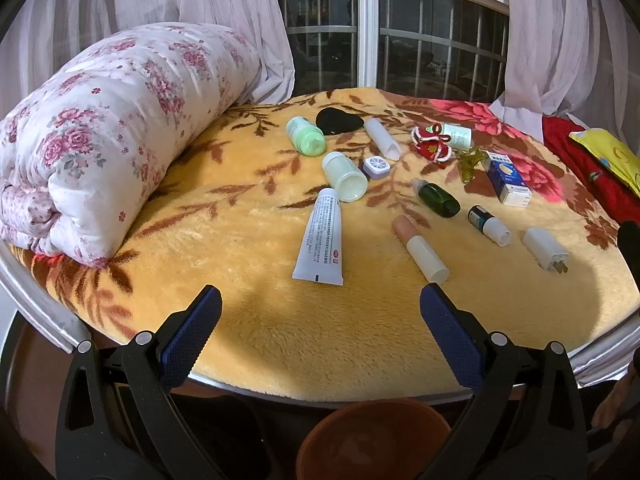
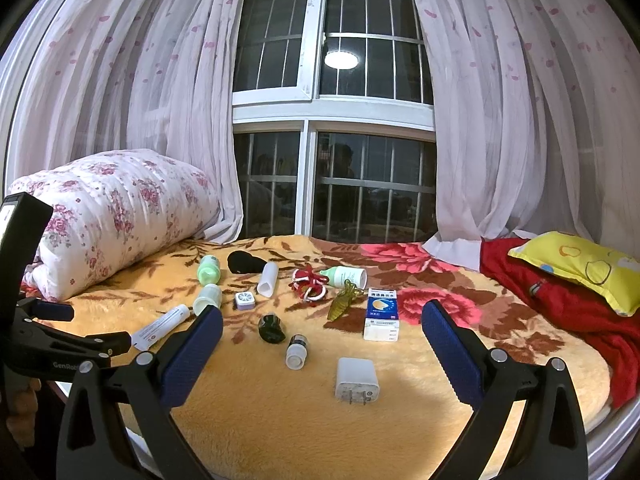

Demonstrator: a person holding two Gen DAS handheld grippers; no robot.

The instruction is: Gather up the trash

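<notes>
Small items lie scattered on a yellow floral blanket [image 1: 260, 320]: a white tube [image 1: 321, 238], a pale jar [image 1: 345, 177], a green bottle [image 1: 306, 136], a pink-and-white stick [image 1: 420, 249], a dark green bottle [image 1: 438, 198], a white charger plug [image 1: 545, 249] and a blue-white box [image 1: 507, 178]. My left gripper [image 1: 320, 308] is open and empty at the blanket's near edge, above a brown bin [image 1: 374, 436]. My right gripper [image 2: 322, 328] is open and empty, with the charger plug [image 2: 357, 380] and a small dark vial [image 2: 297, 351] lying between its fingers in view.
A rolled floral quilt [image 1: 112, 136] lies along the left. A red cloth [image 2: 560, 304] and yellow pillow [image 2: 580, 264] sit at the right. Curtains and a barred window [image 2: 332, 184] stand behind. The left gripper's body [image 2: 36, 332] shows at the right wrist view's left edge.
</notes>
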